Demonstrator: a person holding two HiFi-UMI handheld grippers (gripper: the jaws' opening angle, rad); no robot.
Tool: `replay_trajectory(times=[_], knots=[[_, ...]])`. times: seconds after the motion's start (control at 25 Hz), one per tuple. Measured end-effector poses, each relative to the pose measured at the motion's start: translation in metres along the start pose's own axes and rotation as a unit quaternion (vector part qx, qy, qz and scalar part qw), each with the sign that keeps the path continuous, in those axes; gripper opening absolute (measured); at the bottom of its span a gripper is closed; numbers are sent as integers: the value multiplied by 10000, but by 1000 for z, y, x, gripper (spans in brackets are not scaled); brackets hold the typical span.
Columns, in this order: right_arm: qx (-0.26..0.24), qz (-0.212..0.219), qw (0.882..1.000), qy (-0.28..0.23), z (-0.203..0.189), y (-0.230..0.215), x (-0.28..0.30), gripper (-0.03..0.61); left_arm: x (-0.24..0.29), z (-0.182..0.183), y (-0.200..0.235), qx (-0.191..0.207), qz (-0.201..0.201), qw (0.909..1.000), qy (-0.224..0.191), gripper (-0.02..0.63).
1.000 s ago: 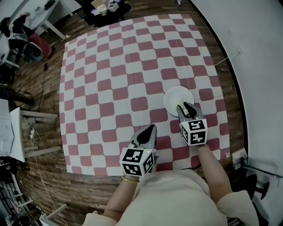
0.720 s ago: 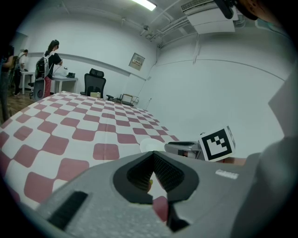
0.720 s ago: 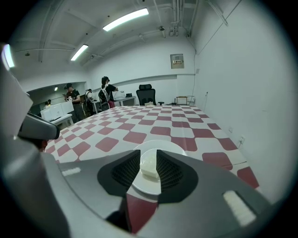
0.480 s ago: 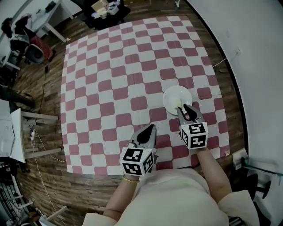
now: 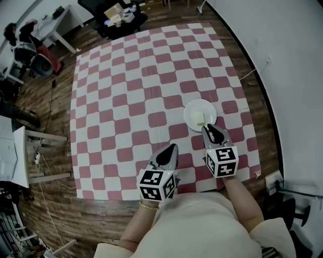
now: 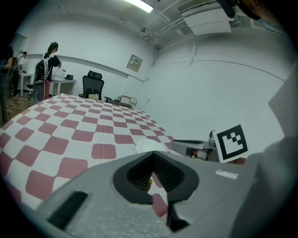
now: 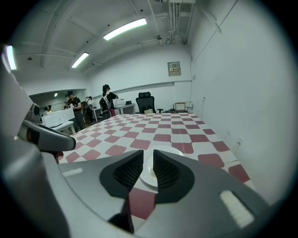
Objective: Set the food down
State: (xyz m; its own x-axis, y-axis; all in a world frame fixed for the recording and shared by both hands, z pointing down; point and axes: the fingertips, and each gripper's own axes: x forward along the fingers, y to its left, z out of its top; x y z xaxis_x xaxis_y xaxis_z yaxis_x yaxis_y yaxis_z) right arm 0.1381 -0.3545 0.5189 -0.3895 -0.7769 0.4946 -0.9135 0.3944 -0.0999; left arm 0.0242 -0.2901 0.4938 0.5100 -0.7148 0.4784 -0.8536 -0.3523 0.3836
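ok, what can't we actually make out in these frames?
Head view: food on the plate, too small to identify.
Left gripper view: plate mostly hidden behind the left gripper.
Right gripper view: wall sign, print too small to read.
Head view: clutter at the top edge, tiny and partly cut off.

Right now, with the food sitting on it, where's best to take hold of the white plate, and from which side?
Probably the rim nearest the person of the white plate, just left of the food. Come in low from that side: the plate lies flat, so only its thin edge offers a pinch, top and bottom.
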Motion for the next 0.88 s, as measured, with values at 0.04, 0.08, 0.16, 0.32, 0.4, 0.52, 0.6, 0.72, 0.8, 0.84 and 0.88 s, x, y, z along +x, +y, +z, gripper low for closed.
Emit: replay_trajectory(times=[0.04,0.08,0.16,0.32,0.4,0.52,0.6,0.72,0.8,0.84,0.88], knots=[[22,6,10000,-32,1,1,-4,72,-1,0,-1,7,-3,10000,-7,3],[40,15,10000,-64,3,2,-7,72,-2,0,-3,14,-7,10000,-16,3],[64,29,9999,-129,6,4,-14,69,-4,-1,-6,30,-23,10000,-35,3],[118,49,9996,-253,11,8,-26,61,-8,-1,-12,58,-52,9999,-83,3],[131,54,9994,-306,13,9,-32,57,-10,-2,-15,70,-50,9999,-105,3],[147,81,9992,-376,16,12,-41,46,-14,-3,-19,81,-41,9999,-147,3],[154,102,9990,-417,16,14,-48,38,-17,-4,-21,89,-37,9998,-179,3],[216,153,9985,-469,17,18,-58,34,-21,-5,-25,103,-31,9997,-214,3],[284,204,9980,-526,20,21,-65,32,-23,-6,-28,93,-26,9996,-252,3],[300,224,9977,-561,22,22,-69,29,-25,-6,-29,88,-20,9996,-271,3],[300,241,9975,-595,24,24,-73,27,-26,-6,-30,84,-12,9996,-287,3]])
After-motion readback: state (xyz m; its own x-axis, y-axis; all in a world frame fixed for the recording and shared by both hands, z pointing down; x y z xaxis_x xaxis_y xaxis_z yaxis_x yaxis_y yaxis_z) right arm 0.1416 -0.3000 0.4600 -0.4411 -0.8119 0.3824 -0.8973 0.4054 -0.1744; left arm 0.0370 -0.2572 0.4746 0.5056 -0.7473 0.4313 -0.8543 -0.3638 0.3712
